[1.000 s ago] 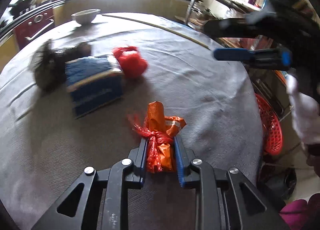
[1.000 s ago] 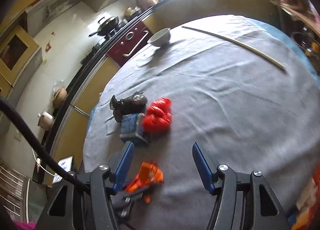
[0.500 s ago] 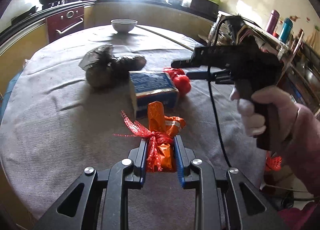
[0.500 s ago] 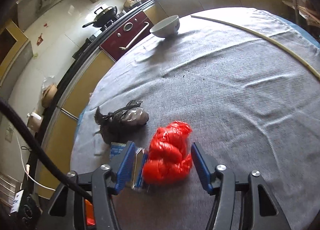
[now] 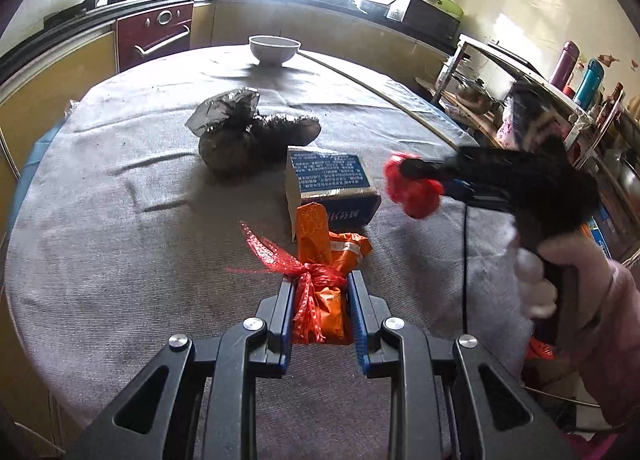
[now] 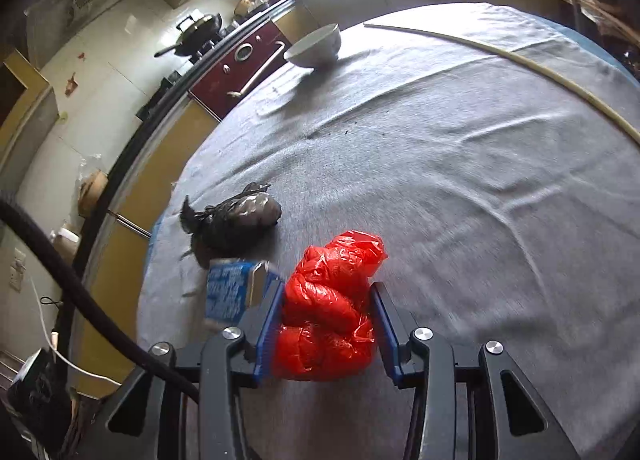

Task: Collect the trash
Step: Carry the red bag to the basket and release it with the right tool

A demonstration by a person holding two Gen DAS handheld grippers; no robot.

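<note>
Left wrist view: my left gripper (image 5: 320, 302) gripping orange packet (image 5: 320, 260). My right gripper (image 6: 328, 320) closing around red bag (image 6: 328, 308); blue box (image 6: 228, 292) sitting just left.

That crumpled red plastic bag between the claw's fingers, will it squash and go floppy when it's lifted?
Probably. The red plastic bag is thin, wrinkled film bunched into soft folds, so it should squash as the right claw closes on it. It looks light for its bulk and likely lifts easily. The glossy film may be slippery, and the loose top could flop over.
</note>
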